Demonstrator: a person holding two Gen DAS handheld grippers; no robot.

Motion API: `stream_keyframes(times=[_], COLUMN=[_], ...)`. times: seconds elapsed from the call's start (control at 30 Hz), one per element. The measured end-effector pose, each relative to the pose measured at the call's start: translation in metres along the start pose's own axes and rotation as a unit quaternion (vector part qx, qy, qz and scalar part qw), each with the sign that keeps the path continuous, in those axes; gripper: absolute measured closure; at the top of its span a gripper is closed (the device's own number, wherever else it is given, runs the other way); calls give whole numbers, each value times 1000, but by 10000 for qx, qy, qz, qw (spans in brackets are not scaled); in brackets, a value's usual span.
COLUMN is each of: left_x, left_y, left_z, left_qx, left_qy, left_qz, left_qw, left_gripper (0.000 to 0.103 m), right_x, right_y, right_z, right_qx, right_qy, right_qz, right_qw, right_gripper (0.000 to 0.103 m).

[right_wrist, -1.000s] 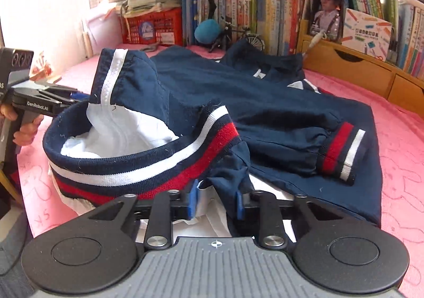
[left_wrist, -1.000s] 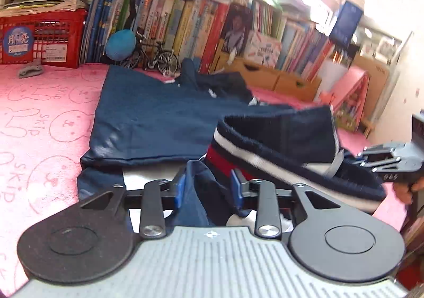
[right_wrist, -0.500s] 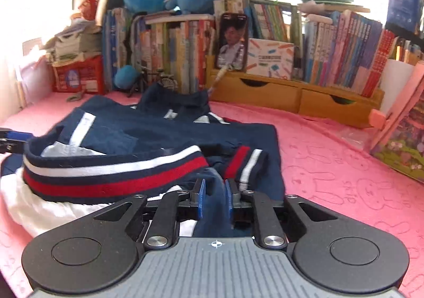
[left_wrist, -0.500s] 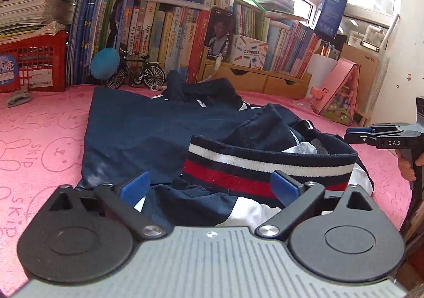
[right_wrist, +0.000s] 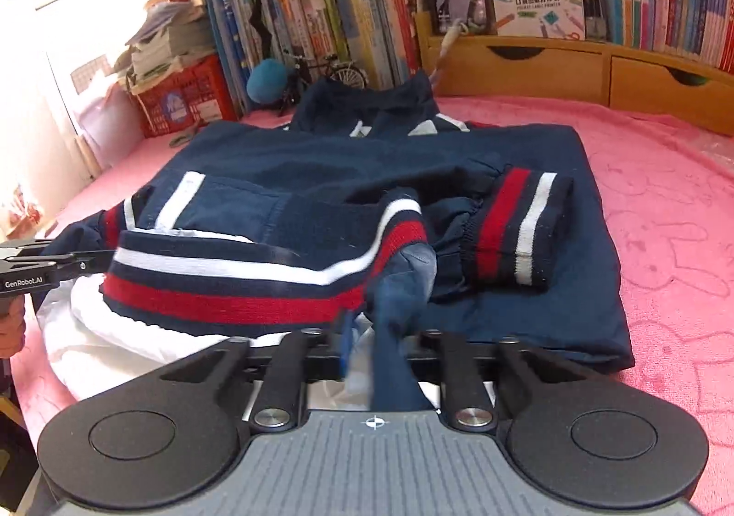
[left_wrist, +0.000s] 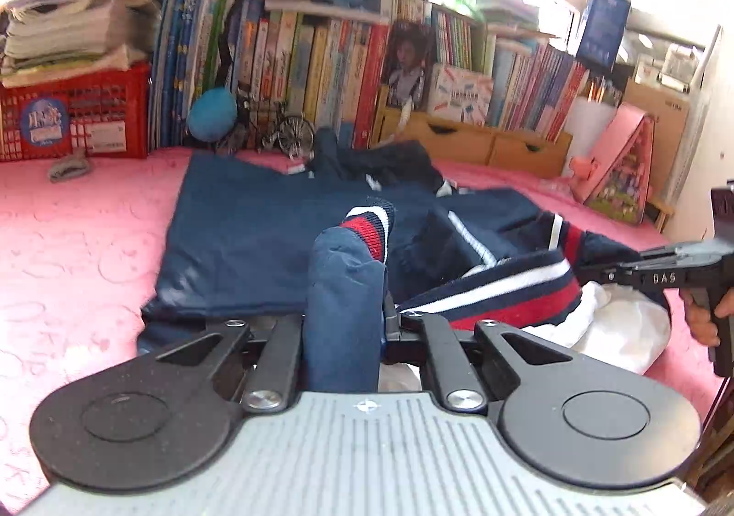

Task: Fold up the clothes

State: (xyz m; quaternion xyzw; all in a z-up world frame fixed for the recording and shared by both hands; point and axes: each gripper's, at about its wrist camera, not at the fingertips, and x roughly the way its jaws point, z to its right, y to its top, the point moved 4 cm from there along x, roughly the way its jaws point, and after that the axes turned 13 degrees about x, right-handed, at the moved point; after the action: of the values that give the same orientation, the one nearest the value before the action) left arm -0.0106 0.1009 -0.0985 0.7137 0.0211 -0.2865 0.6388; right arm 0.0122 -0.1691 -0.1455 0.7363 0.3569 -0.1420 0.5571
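Navy jacket (right_wrist: 367, 158) lies on the pink bed (right_wrist: 665, 241), collar end toward the bookshelf (right_wrist: 367, 11), body spread mostly flat. Near end is bunched and lifted — white lining (right_wrist: 114, 332) shows under the ribbed hem (right_wrist: 238, 286), which carries red, white and navy stripes. One sleeve is folded across the body; its cuff (right_wrist: 514, 227) has the same striping and rests on the navy fabric, right of the hem in the right wrist view.

Left gripper (left_wrist: 341, 323): jaws clamped on a thick fold of navy jacket fabric that stands up between them, with a striped cuff (left_wrist: 371, 227) at the top of the fold. Fabric hides the fingertips.

Right gripper (right_wrist: 380, 337): jaws closed on a narrow bunch of navy fabric and white lining at the hem's end — this patch is motion-blurred, so the contact detail is soft.

Each gripper shows in the other's camera, at opposite ends of the hem: right gripper at the right edge of the left wrist view with a hand (left_wrist: 706, 314) on its grip, left gripper at the left edge of the right wrist view.

Behind the jacket: red crate (left_wrist: 73, 112), model bicycle (left_wrist: 280, 135), blue ball (left_wrist: 211, 114), wooden drawers (right_wrist: 596, 71).
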Motion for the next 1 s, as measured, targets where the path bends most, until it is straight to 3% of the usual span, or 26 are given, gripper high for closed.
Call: stream_keyframes(times=[0.1,0.2,0.27,0.37,0.47,0.53,0.6,0.67,0.77,0.87,0.93,1.0], left_x=[-18,1,33,102,165,178,180,165,135,105,95,94], left_y=[37,71,87,88,61,45,37,40,49,58,59,53], left_z=[-13,-39,-56,-78,-100,-107,-115,-121,-129,-135,-109,-78], left_qx=[75,300,452,612,379,288,204,76,-185,-425,210,767], left_qy=[226,593,832,1208,1307,1444,1585,1715,1886,2043,1783,1486], left_qz=[581,901,897,266,-796,-1019,-1072,-904,-558,-213,-87,-147], left_qw=[9980,9937,9915,9904,9875,9838,9813,9810,9803,9777,9837,9858], left_gripper=[92,90,86,74,70,65,38,28,29,34,36,47], right_x=[-30,-52,-45,-16,52,98,128,137,125,94,75,72], right_y=[18,56,82,114,128,121,109,105,106,111,116,115], right_z=[-19,-29,-27,-21,-1,18,34,44,58,64,53,28], right_qx=[-274,-374,-399,-374,-275,-86,1,121,566,821,808,643], right_qy=[-27,-24,-160,-363,-822,-1158,-1487,-1609,-1610,-1589,-1167,-547], right_qz=[641,1336,1671,1867,1433,926,603,566,670,1077,1289,1017], right_qw=[9976,9903,9850,9810,9859,9889,9870,9853,9831,9780,9814,9912], right_gripper=[94,94,93,91,88,88,85,82,71,62,61,65])
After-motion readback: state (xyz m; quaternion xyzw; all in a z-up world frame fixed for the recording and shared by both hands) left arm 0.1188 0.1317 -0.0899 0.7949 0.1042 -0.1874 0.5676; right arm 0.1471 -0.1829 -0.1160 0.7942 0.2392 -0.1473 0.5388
